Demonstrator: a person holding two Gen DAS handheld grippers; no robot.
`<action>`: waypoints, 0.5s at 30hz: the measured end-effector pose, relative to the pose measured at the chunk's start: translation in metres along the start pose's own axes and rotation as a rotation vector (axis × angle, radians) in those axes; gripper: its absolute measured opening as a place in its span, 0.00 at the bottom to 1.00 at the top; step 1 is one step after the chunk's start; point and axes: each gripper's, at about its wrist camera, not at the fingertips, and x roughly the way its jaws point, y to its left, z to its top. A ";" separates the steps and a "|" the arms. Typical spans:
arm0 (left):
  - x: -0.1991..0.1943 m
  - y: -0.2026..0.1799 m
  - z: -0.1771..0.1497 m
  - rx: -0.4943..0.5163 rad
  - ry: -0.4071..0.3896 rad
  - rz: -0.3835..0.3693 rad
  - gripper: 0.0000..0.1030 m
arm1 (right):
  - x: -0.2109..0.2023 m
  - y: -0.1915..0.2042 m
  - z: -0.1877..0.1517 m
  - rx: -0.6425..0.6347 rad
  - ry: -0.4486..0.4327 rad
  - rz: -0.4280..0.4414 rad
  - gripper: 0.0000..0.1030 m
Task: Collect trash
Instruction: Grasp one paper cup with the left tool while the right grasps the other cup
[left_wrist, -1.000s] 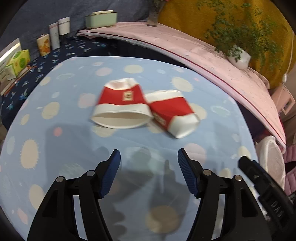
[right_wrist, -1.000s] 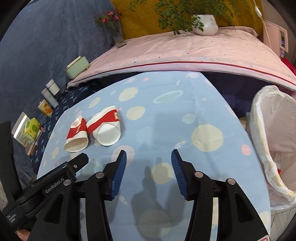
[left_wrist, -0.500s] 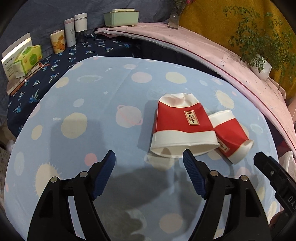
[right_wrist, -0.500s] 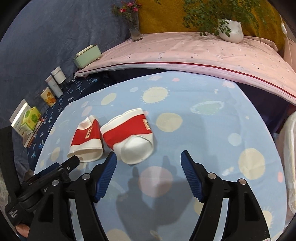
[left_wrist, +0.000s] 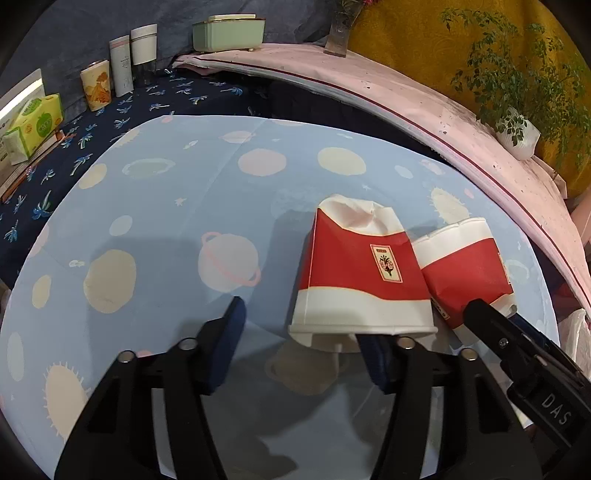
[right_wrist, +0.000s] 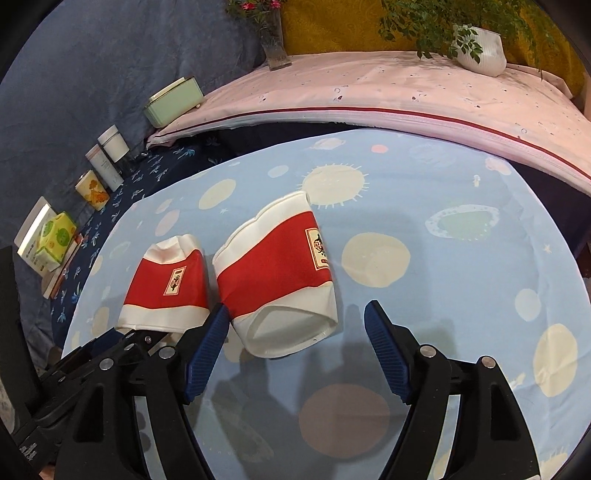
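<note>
Two crushed red-and-white paper cups lie side by side on the blue planet-print table. In the left wrist view the nearer cup (left_wrist: 360, 273) lies mouth toward me, with the second cup (left_wrist: 463, 269) to its right. My left gripper (left_wrist: 303, 343) is open; its right finger sits under that cup's rim. In the right wrist view the left cup (right_wrist: 168, 286) and the right cup (right_wrist: 280, 278) show. My right gripper (right_wrist: 295, 332) is open, its fingers either side of the right cup's mouth.
A pink-covered bench (right_wrist: 406, 88) curves behind the table, with a potted plant (right_wrist: 480, 51), a vase (right_wrist: 275, 48) and a green box (right_wrist: 173, 101). Cans and a tissue box (left_wrist: 33, 127) stand on a dark blue cloth at left. A white bag edge (left_wrist: 576, 336) shows at right.
Both grippers have moved in closer to the cups. The left gripper's right finger now reaches the left cup's rim, and the right gripper's fingers now flank the right cup's mouth.
</note>
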 end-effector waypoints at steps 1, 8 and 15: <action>0.001 0.000 0.001 -0.001 0.004 -0.004 0.40 | 0.001 0.000 0.001 0.001 0.000 0.004 0.68; -0.003 -0.003 0.006 -0.018 0.003 -0.034 0.12 | 0.002 -0.001 0.002 0.014 -0.001 0.041 0.55; -0.023 -0.019 0.009 0.000 -0.027 -0.052 0.03 | -0.020 -0.006 0.004 0.023 -0.048 0.049 0.54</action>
